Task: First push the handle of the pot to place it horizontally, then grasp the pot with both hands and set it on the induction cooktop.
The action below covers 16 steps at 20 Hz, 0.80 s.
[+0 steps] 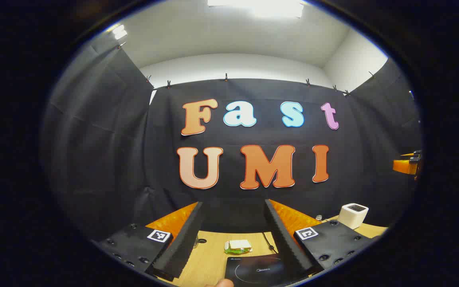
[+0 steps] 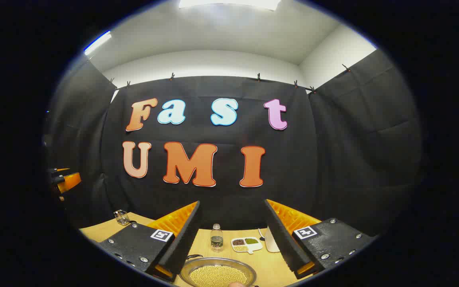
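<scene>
In the left gripper view, the left gripper (image 1: 233,239) is spread wide with nothing between its fingers, held above the wooden table (image 1: 209,259). Just below it lies the black induction cooktop (image 1: 253,271), with a ring on its glass and a small brand word too blurred to make out. Beyond the cooktop sits a small green-and-white packet (image 1: 238,246), and farther right a white box (image 1: 352,215).

In the right gripper view, the right gripper (image 2: 232,239) is likewise wide apart and holds nothing. Under it is a metal pot (image 2: 218,274) full of yellow beans; its handle cannot be made out. Behind stand a small clear bottle (image 2: 216,237) and a white divided dish (image 2: 246,244).
</scene>
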Each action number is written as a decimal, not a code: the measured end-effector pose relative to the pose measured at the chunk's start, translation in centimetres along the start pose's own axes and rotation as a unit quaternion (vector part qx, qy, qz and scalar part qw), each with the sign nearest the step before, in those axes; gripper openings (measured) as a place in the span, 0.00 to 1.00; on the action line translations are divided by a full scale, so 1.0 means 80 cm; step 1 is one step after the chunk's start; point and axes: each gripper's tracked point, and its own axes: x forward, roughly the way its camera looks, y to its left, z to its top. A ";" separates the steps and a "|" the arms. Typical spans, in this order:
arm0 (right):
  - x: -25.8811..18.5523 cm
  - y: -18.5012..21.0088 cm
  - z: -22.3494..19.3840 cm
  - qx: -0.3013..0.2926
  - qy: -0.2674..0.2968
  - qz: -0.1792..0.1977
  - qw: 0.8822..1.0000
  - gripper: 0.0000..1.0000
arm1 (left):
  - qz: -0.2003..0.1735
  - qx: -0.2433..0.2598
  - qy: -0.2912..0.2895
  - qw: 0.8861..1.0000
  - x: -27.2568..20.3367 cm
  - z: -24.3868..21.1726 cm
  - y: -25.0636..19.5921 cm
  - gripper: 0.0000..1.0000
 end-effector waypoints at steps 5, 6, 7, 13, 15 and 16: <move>0.004 -0.003 -0.004 0.003 0.004 0.001 1.000 0.95 | 0.001 0.010 -0.003 1.000 0.003 -0.001 -0.006 0.92; 0.005 -0.003 -0.003 0.004 0.003 0.001 1.000 0.95 | 0.000 0.009 -0.004 1.000 0.003 -0.002 -0.008 0.92; 0.006 -0.003 -0.003 0.004 0.003 0.001 1.000 0.95 | -0.001 0.009 -0.004 1.000 0.003 -0.001 -0.010 0.92; 0.004 -0.001 -0.006 -0.004 0.009 0.005 1.000 0.95 | 0.003 0.009 -0.001 1.000 0.001 -0.005 -0.003 0.92; 0.004 0.002 -0.010 -0.006 0.012 0.007 1.000 0.95 | 0.006 0.010 -0.002 1.000 -0.003 -0.006 -0.002 0.92; 0.005 0.003 -0.013 -0.007 0.015 0.009 1.000 0.95 | 0.007 0.011 -0.002 1.000 -0.005 -0.006 -0.001 0.92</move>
